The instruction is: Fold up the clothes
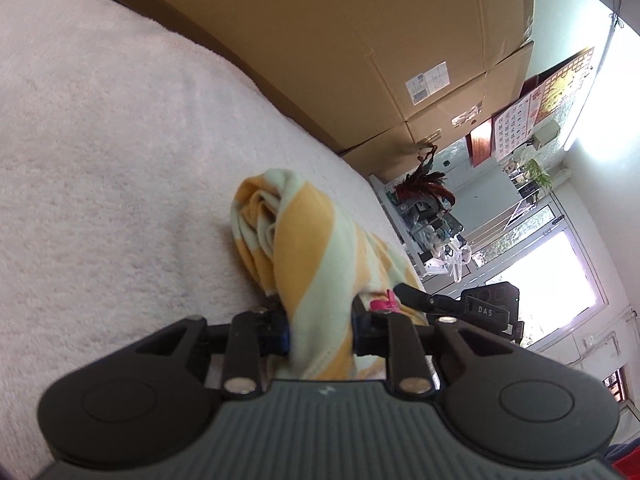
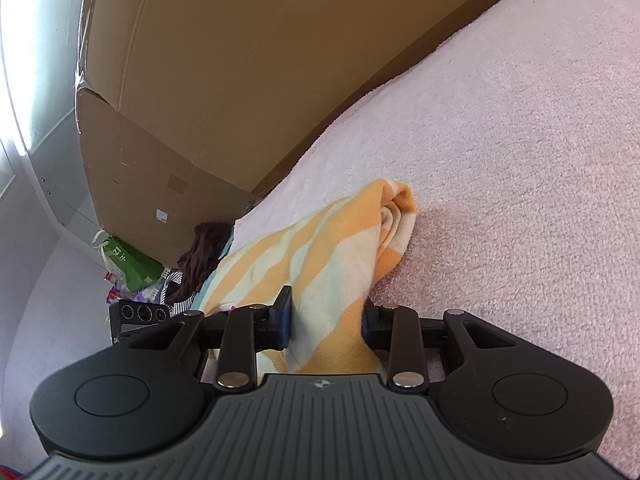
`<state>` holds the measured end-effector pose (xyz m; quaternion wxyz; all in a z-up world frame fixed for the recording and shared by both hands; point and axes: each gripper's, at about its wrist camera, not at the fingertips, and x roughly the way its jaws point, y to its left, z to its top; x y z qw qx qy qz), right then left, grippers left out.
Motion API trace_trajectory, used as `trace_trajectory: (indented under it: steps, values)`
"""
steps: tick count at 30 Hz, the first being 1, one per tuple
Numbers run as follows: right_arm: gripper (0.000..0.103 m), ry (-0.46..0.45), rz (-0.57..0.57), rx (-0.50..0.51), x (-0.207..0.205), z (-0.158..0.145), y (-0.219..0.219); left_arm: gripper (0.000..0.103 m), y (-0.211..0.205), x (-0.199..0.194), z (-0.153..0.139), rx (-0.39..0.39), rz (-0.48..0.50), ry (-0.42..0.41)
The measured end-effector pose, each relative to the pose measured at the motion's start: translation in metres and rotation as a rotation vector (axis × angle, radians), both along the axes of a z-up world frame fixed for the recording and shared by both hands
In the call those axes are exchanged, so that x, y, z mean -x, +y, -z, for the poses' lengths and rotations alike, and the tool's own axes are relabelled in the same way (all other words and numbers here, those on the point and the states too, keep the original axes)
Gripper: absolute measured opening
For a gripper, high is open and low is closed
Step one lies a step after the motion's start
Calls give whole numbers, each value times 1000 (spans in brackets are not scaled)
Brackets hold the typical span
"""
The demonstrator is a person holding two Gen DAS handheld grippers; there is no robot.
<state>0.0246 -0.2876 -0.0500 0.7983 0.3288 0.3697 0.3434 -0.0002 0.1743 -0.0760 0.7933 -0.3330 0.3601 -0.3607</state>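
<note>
A yellow and pale green striped garment (image 1: 296, 248) lies bunched on a fuzzy pale pink blanket (image 1: 100, 140). My left gripper (image 1: 320, 328) is shut on one end of it, cloth filling the gap between the blue pads. In the right wrist view the same striped garment (image 2: 332, 248) runs up from my right gripper (image 2: 326, 320), which is shut on its other end. The far end of the cloth is rolled into a lump resting on the blanket (image 2: 520, 160). The right gripper's body (image 1: 480, 308) shows just beyond the garment in the left wrist view.
Large cardboard boxes (image 1: 360, 40) stand along the blanket's far edge, also cardboard boxes (image 2: 180, 100) in the right wrist view. Dark and striped clothes (image 2: 196, 260) and a green bag (image 2: 132, 264) lie past the blanket's end. A cluttered shelf (image 1: 424, 216) and a window stand beyond.
</note>
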Motion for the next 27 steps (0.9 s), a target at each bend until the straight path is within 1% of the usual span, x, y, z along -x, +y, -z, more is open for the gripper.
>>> trace_trajectory:
  steps: [3, 6, 10, 13, 15, 18, 21, 24, 27]
  values:
    - [33, -6, 2, -24, 1, -2, -1, 20, 2, 5, -4, 44, -10, -29]
    - [33, -29, -3, -52, 2, -8, -1, 20, 5, 10, -11, 66, -28, -56]
    - [33, -65, -14, -66, -6, -23, 12, 20, 21, 7, -29, 70, -80, -108]
    - [33, -85, -25, -94, -22, -32, 31, 20, 39, 2, -45, 73, -130, -150]
    - [33, -96, -32, -117, -36, -35, 47, 20, 53, -3, -55, 43, -172, -181]
    - [33, -100, -46, -152, -63, -35, 75, 20, 77, -14, -59, -20, -251, -210]
    - [33, -95, -61, -171, -91, -26, 108, 20, 105, -30, -54, -44, -329, -207]
    - [33, -89, -74, -182, -117, -16, 143, 20, 132, -47, -48, -87, -395, -202]
    - [33, -77, -93, -182, -140, -6, 175, 20, 155, -61, -38, -119, -444, -180]
